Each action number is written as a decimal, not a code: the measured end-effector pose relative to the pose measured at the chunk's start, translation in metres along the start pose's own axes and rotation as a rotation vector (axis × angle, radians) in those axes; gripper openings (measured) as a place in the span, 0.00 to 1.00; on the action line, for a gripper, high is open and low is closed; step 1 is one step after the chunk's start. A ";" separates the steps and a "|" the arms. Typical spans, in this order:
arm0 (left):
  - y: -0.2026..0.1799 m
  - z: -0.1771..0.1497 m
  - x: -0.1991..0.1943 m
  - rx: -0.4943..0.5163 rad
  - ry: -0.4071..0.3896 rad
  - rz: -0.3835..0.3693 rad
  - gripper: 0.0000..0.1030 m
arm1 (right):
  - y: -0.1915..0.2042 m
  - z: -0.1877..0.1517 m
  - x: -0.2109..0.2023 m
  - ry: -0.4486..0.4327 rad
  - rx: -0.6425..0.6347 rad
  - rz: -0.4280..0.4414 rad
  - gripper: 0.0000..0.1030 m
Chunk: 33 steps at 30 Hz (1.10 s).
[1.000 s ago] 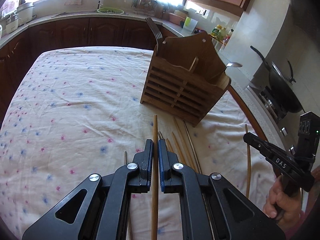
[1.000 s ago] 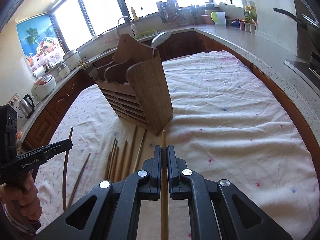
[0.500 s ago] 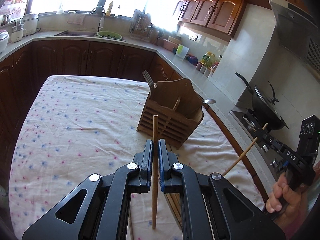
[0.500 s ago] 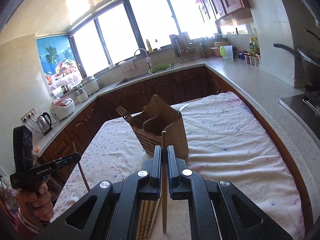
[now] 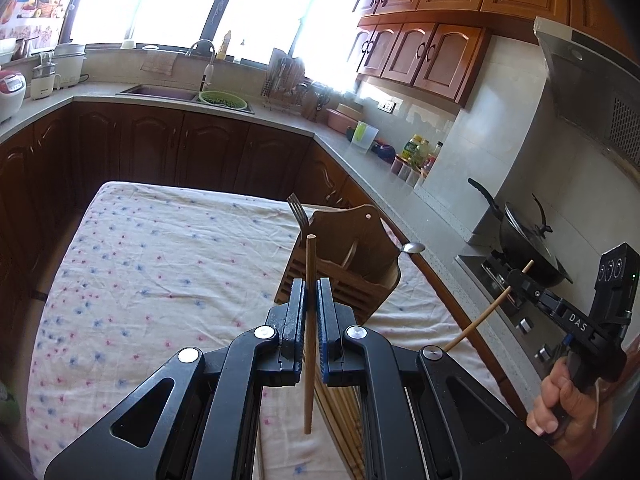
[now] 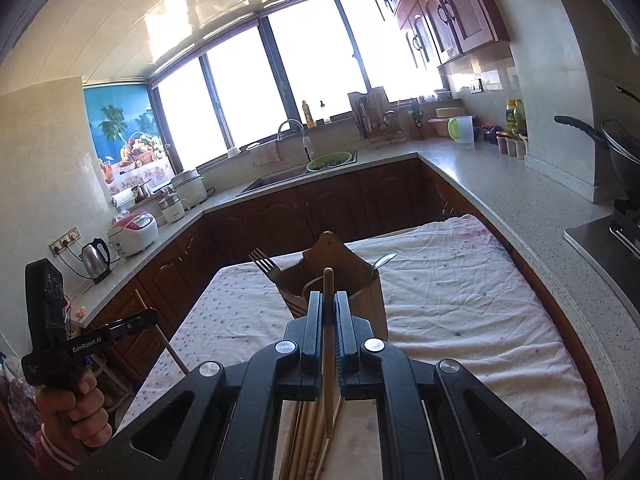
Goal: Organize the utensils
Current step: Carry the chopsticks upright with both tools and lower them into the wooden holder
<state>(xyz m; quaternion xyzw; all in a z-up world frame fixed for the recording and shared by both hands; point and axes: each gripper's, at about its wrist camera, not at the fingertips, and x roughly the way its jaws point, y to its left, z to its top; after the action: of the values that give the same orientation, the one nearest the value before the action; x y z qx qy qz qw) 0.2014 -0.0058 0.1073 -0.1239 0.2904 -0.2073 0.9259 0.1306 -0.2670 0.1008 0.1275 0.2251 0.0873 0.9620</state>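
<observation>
My left gripper (image 5: 309,286) is shut on a wooden chopstick (image 5: 309,332) and holds it well above the table. My right gripper (image 6: 328,298) is shut on another wooden chopstick (image 6: 328,344), also raised; it shows at the right of the left wrist view (image 5: 486,314). A wooden utensil holder (image 5: 352,258) stands on the floral tablecloth (image 5: 160,280), with a fork (image 5: 297,210) and a spoon (image 5: 412,247) in it. The holder also shows in the right wrist view (image 6: 340,264). Several loose chopsticks (image 6: 308,436) lie on the cloth below the grippers.
The table's right edge runs beside a counter (image 6: 540,216) with a stove and a black wok (image 5: 524,244). A sink (image 5: 168,92) and appliances stand along the far counter. Dark cabinets surround the table.
Both grippers have lifted their chopsticks off the cloth and risen higher, so the holder now looks smaller and farther below. Both stay shut.
</observation>
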 end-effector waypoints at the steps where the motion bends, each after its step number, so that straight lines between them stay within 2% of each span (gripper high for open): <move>1: -0.001 0.003 -0.001 0.002 -0.010 -0.001 0.04 | 0.000 0.002 -0.001 -0.006 0.000 0.003 0.05; 14: -0.025 0.073 -0.002 0.045 -0.184 -0.012 0.04 | 0.003 0.052 -0.003 -0.145 0.004 0.014 0.05; 19: -0.030 0.108 0.014 0.042 -0.261 0.002 0.04 | -0.001 0.078 0.007 -0.217 0.027 0.000 0.05; 23: -0.027 0.130 0.038 0.014 -0.299 0.019 0.04 | -0.005 0.092 0.026 -0.238 0.029 -0.024 0.05; 27: -0.022 0.134 0.069 0.006 -0.314 0.030 0.04 | -0.007 0.092 0.053 -0.228 0.015 -0.059 0.05; 33: -0.012 0.113 0.120 -0.004 -0.268 0.066 0.04 | -0.013 0.070 0.086 -0.201 0.013 -0.091 0.05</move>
<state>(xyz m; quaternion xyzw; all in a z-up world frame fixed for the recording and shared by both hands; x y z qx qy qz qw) 0.3539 -0.0586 0.1438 -0.1428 0.1683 -0.1576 0.9625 0.2396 -0.2748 0.1229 0.1314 0.1336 0.0286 0.9819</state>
